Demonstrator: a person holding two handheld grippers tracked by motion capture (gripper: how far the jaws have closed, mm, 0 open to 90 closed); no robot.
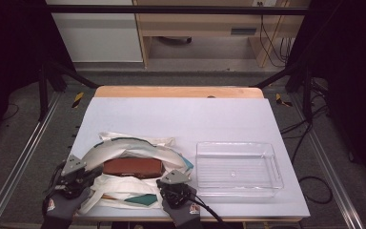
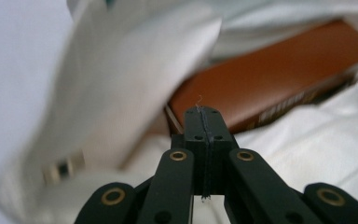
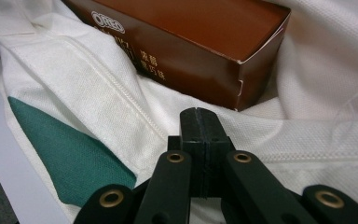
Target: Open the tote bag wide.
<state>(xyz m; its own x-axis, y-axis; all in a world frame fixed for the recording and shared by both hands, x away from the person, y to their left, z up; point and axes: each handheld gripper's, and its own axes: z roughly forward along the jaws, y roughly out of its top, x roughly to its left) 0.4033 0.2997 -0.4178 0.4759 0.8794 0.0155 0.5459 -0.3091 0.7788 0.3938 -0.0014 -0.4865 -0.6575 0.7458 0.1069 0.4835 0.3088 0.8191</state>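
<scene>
A cream cloth bag (image 1: 140, 143) with green patches lies at the front left of the table, its mouth spread wide. A brown biscuit box (image 1: 132, 167) lies flat in the opening. My left gripper (image 1: 86, 179) is at the bag's left edge and my right gripper (image 1: 168, 184) at its right front edge. In the left gripper view the jaws (image 2: 204, 112) are shut with nothing between them, pointing at the box (image 2: 270, 79) beneath a raised fold of bag (image 2: 121, 93). In the right gripper view the shut jaws (image 3: 199, 114) hover over the cloth (image 3: 98, 107) just short of the box's end (image 3: 200, 28).
A clear plastic tray (image 1: 277, 167) stands to the right of the bag, with nothing in it. The white tabletop (image 1: 181, 114) stretches beyond to a wooden far edge (image 1: 178, 91). Black frame posts flank the table, and cables lie on the floor at right.
</scene>
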